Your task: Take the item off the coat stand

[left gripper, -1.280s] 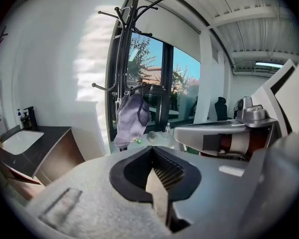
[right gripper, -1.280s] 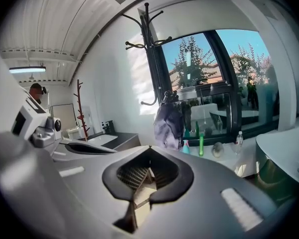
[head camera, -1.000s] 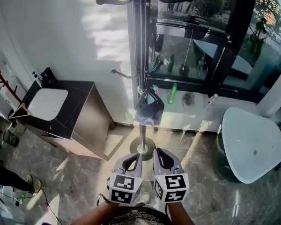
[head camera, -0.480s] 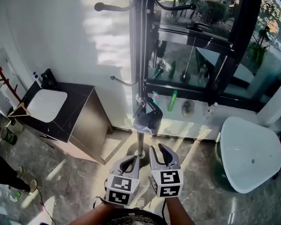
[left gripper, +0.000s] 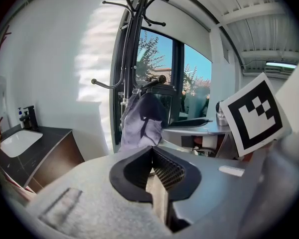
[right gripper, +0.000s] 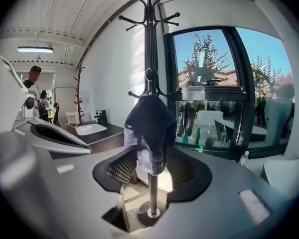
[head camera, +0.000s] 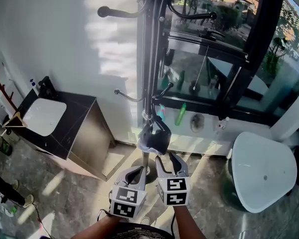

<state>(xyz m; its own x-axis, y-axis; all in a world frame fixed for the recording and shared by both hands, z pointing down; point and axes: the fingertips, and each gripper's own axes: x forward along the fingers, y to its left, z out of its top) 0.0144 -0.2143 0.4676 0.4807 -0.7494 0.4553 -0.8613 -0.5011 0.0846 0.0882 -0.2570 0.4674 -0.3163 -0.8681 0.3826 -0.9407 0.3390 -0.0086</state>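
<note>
A dark blue-grey cloth item (head camera: 153,136) hangs low on the black coat stand (head camera: 148,59), draped over a hook. Both grippers sit just below and in front of it. My right gripper (head camera: 170,159) is nearest: its jaws are opening, nothing touches the pads, and the cloth (right gripper: 149,128) hangs a little ahead in line with the gap. In that view my right gripper (right gripper: 152,171) frames the stand's pole and round base (right gripper: 153,213). My left gripper (head camera: 134,174) is beside it, shut and empty. From the left gripper (left gripper: 153,153), the cloth (left gripper: 142,118) lies ahead.
A dark cabinet with a white sink (head camera: 45,116) stands at the left wall. At the right is a white rounded table (head camera: 261,171). Behind the stand is a black-framed window (head camera: 249,59), with a green bottle (head camera: 181,114) on its sill. The floor is tiled.
The right gripper's jaws have gone from shut to wide apart. Both grippers have come forward and up toward the hanging cloth, which now sits closer to the right jaws.
</note>
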